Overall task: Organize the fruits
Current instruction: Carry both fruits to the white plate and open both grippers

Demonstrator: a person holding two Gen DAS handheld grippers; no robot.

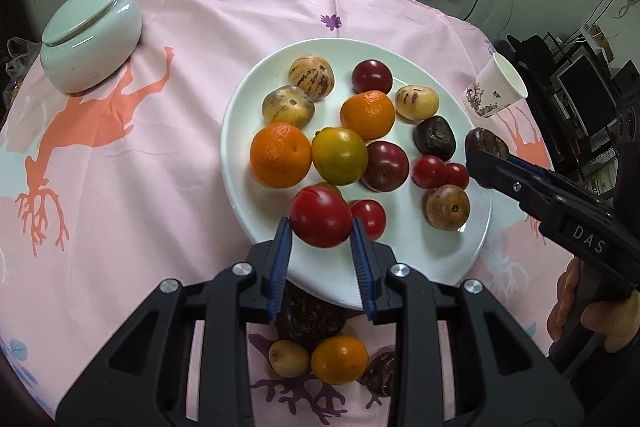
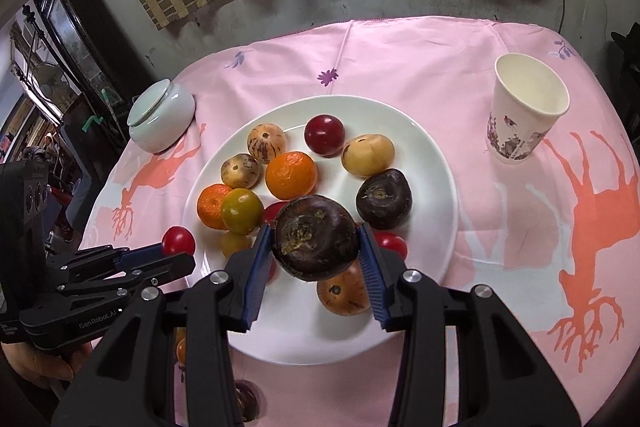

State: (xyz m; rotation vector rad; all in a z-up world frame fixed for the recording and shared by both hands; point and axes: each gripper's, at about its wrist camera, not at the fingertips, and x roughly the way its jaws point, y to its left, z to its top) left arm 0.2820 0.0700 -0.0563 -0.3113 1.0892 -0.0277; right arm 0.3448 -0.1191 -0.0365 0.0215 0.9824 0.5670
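Fingers of the left gripper (image 1: 320,231) clamp a red tomato (image 1: 320,217) above the near rim of the white plate (image 1: 256,83); those of the right gripper (image 2: 316,247) pinch a dark purple fruit (image 2: 316,237) over the plate's near half. Beyond both fingertips lie oranges (image 1: 367,115), plums (image 2: 324,135) and striped melons (image 1: 311,71). Farther out stand a paper cup (image 2: 528,107) and a lidded jar (image 1: 92,37) on the pink tablecloth (image 1: 120,207).
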